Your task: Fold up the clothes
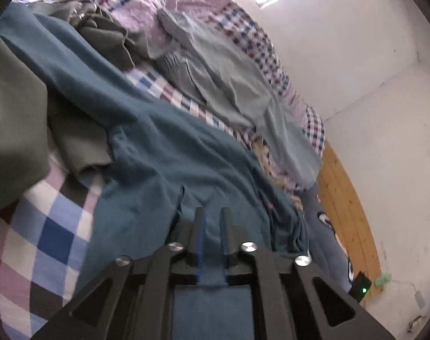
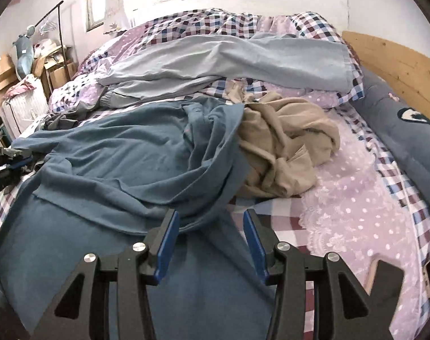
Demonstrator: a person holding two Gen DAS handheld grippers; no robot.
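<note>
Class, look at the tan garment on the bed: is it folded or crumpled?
Crumpled. The tan garment lies in a bunched heap of irregular creases beside the teal garment, with no flat layers or straight edges showing.

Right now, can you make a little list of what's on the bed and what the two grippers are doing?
surface: bed with checked quilt
being folded: teal garment, spread and wrinkled
other clothes: tan garment, crumpled beside the teal one; light grey trousers, further back
left gripper: nearly shut, teal cloth between its fingers
right gripper: open, at the teal garment's edge
headboard: wood
</note>
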